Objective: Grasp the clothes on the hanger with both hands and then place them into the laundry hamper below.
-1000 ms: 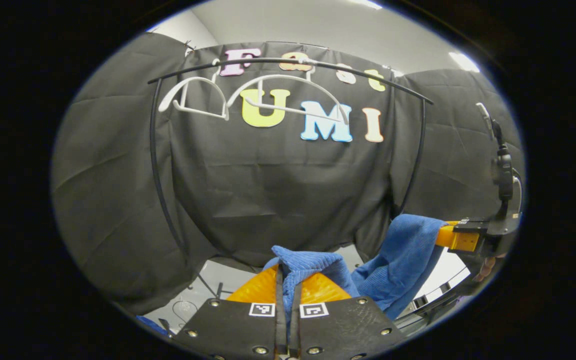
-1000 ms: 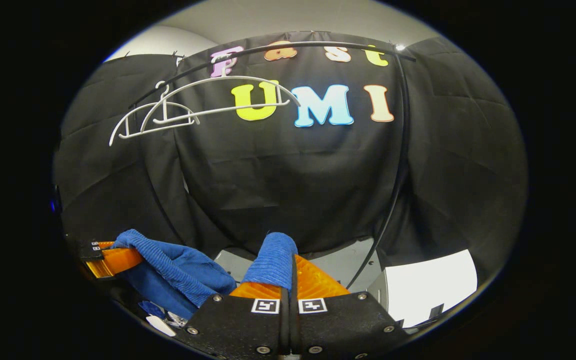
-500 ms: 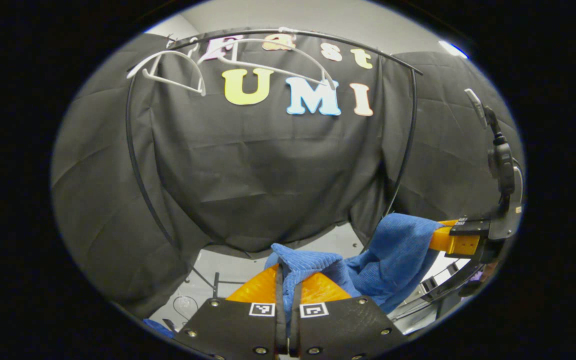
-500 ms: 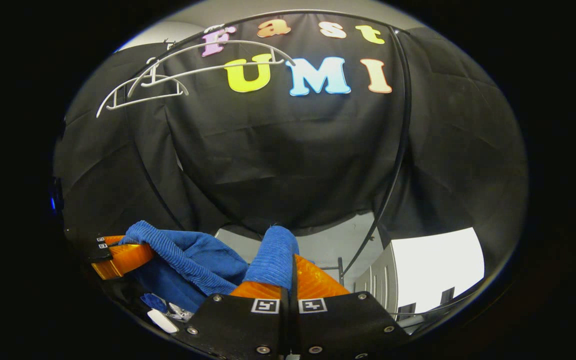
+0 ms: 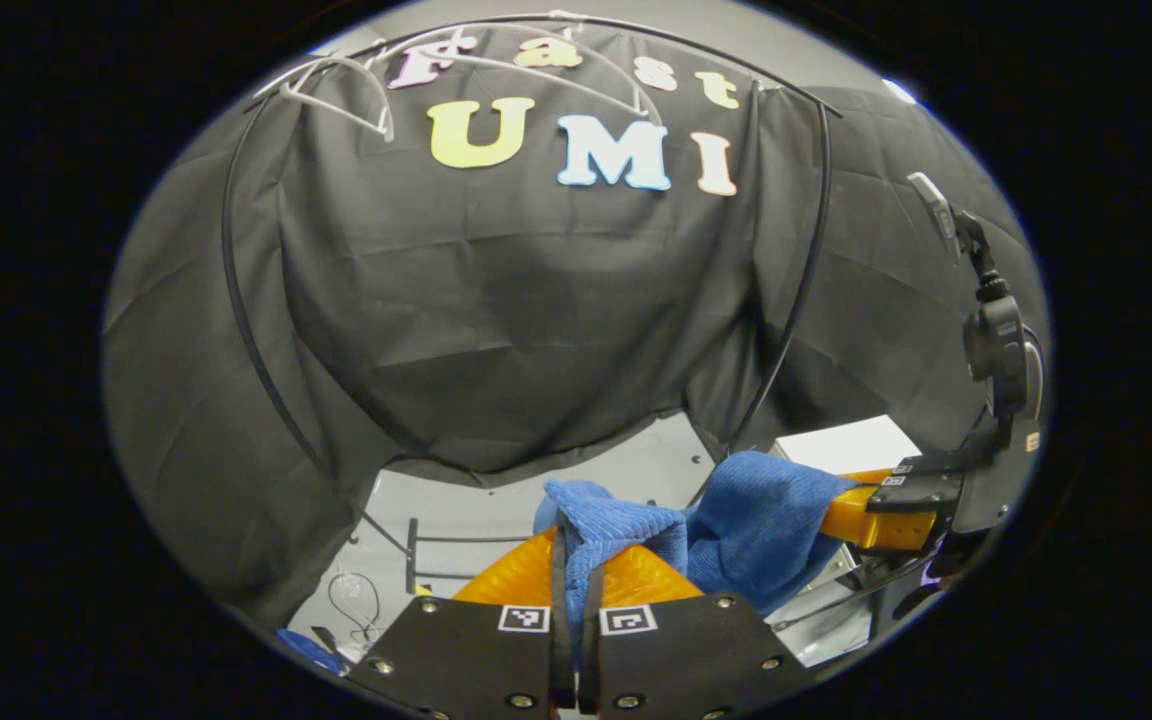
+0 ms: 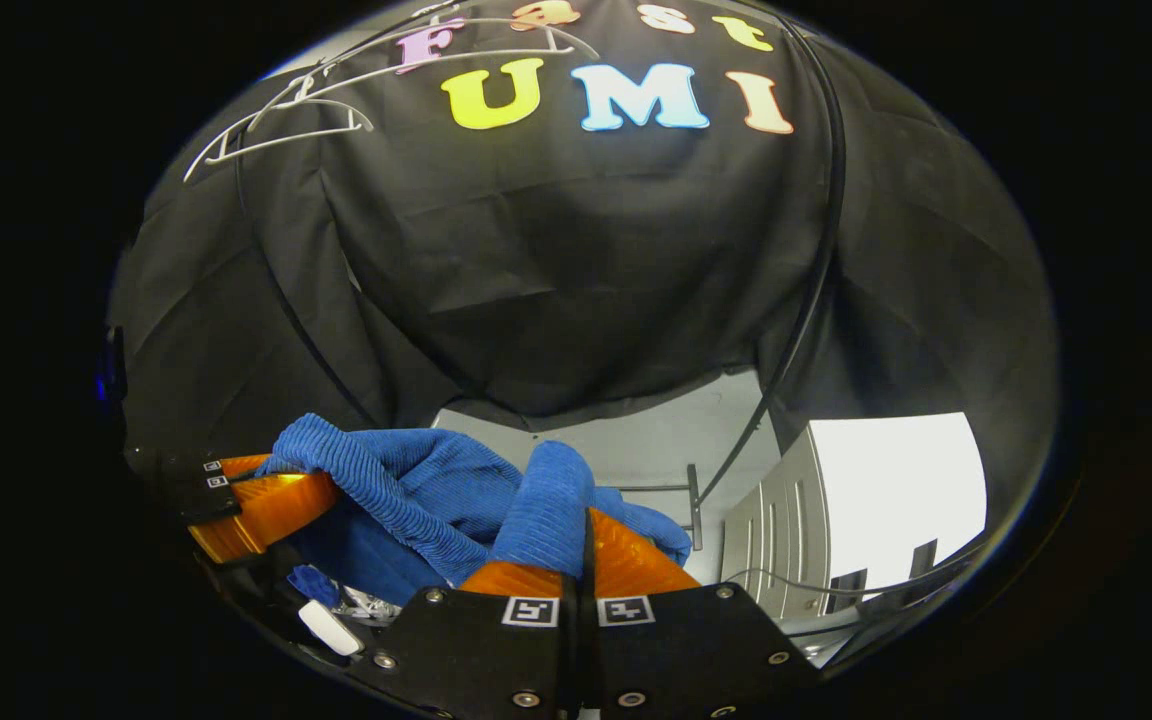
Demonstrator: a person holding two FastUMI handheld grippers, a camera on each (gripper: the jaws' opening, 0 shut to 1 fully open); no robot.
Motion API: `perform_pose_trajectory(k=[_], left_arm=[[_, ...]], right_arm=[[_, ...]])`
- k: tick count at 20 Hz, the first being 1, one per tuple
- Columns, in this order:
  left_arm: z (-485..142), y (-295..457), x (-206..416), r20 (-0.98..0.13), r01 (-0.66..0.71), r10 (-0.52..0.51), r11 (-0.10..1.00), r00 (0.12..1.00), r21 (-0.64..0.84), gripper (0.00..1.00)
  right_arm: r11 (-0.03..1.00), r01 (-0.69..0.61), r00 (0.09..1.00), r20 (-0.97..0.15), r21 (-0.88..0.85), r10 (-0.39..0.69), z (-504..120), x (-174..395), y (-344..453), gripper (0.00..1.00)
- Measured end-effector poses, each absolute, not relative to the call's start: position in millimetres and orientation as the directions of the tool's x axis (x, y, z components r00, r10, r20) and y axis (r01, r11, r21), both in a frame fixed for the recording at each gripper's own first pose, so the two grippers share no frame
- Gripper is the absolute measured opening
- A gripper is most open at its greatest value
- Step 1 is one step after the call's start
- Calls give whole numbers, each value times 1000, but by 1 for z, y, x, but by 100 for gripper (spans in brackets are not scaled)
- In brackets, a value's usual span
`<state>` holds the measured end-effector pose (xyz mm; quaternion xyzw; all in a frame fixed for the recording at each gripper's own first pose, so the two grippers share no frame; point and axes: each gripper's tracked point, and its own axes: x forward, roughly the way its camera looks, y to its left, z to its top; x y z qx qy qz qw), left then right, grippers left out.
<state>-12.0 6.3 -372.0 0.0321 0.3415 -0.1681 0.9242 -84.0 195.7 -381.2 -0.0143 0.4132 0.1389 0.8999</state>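
Garment: blue, ribbed. Hangers: white. Rail: black. Floor: grey. Wall cloth: black.

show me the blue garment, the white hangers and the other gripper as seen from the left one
blue garment (image 5: 756,520): left gripper view, on the fold hanging between the grippers.
white hangers (image 5: 336,85): left gripper view, on the arm of the nearer hanger, top left.
right gripper (image 5: 841,517): left gripper view, at its fingertips, clamped on the cloth.
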Motion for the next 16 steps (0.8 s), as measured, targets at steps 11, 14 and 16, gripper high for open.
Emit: perform_pose_trajectory(k=[11, 14, 16], left_arm=[[-466, 27, 1, -756, 251, -220, 965, 616, -76, 4], [-478, 36, -8, -772, 253, -202, 966, 603, -55, 4], [-480, 38, -15, -779, 252, -205, 966, 593, -62, 4]], right_arm=[[988, -127, 530, -836, 90, 144, -452, -95, 189, 1], [986, -144, 507, -849, 89, 150, -460, -104, 193, 2], [986, -144, 500, -853, 86, 148, -463, -107, 192, 2]])
